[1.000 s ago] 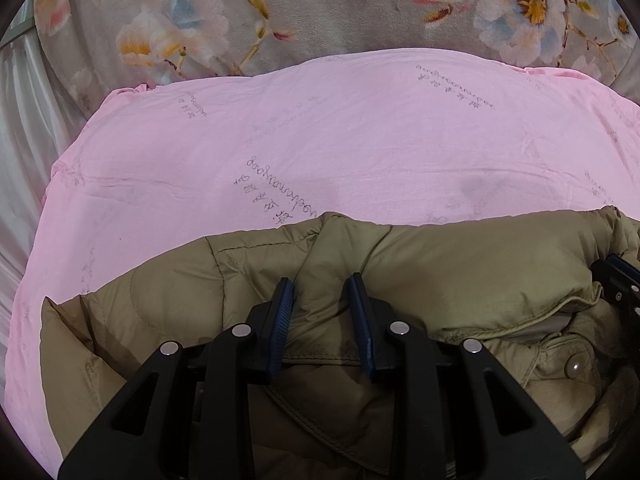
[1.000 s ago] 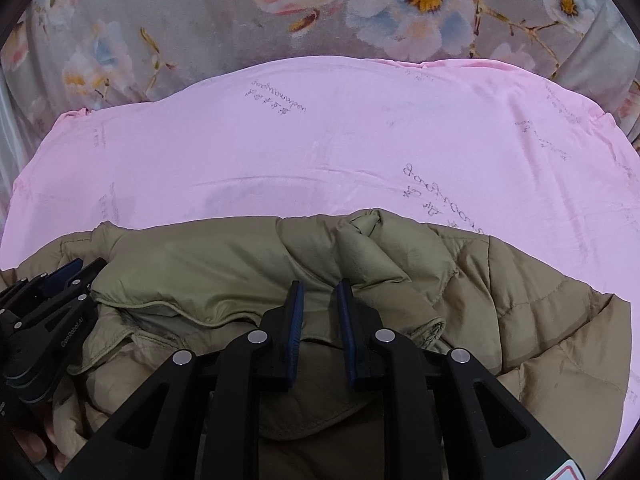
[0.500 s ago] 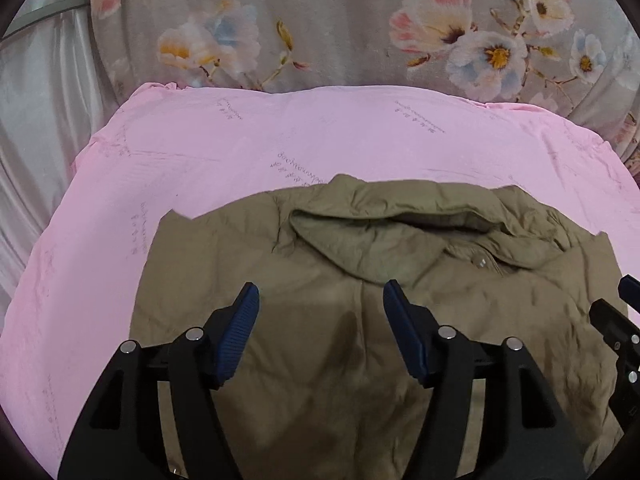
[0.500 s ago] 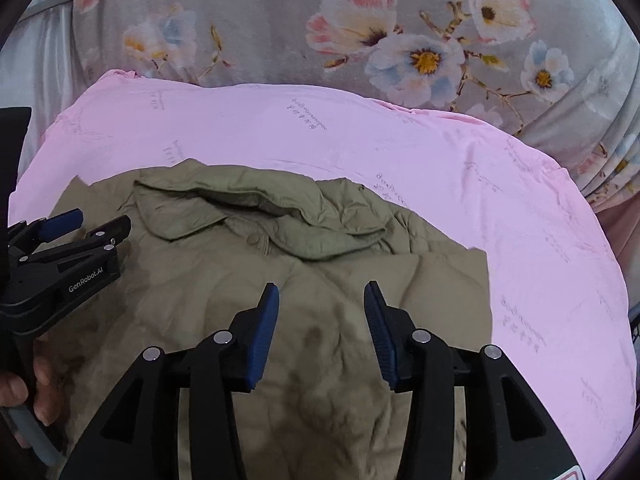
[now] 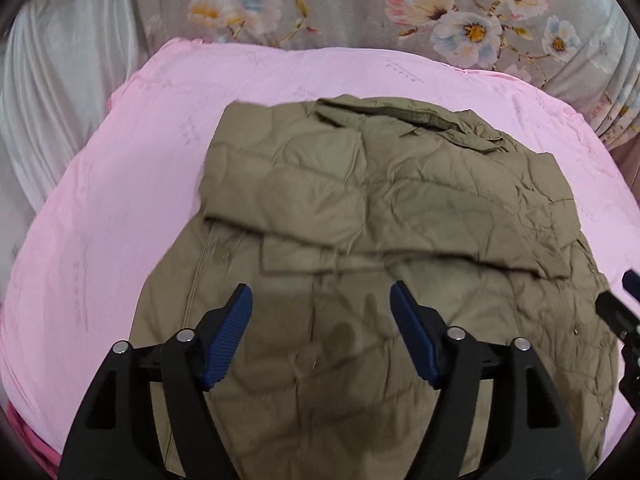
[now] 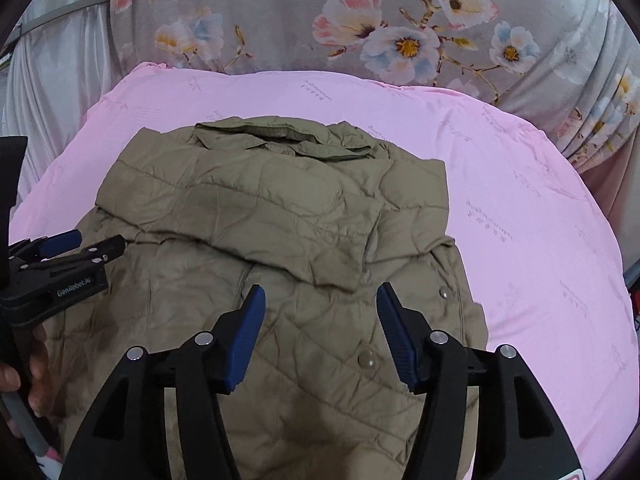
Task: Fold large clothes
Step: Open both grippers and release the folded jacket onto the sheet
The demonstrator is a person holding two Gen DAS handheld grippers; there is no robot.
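An olive quilted jacket [image 5: 380,208] lies on a pink sheet [image 5: 120,208], collar at the far end, sleeves folded across its chest. It also shows in the right wrist view [image 6: 272,208]. My left gripper [image 5: 320,304] is open and empty, held above the jacket's lower half. My right gripper [image 6: 320,304] is open and empty, above the jacket's lower right near two snap buttons [image 6: 366,358]. The left gripper also shows at the left edge of the right wrist view [image 6: 64,256]; the right gripper's tip shows at the right edge of the left wrist view [image 5: 620,308].
The pink sheet [image 6: 520,220] covers a bed. A grey floral fabric [image 6: 400,32] rises behind it. A pale curtain [image 5: 52,100] hangs at the left. A hand [image 6: 24,376] holds the left gripper's handle.
Both grippers let go of the jacket's top, opened and pulled back toward its lower half. The jacket now lies flat with the sleeves folded over.
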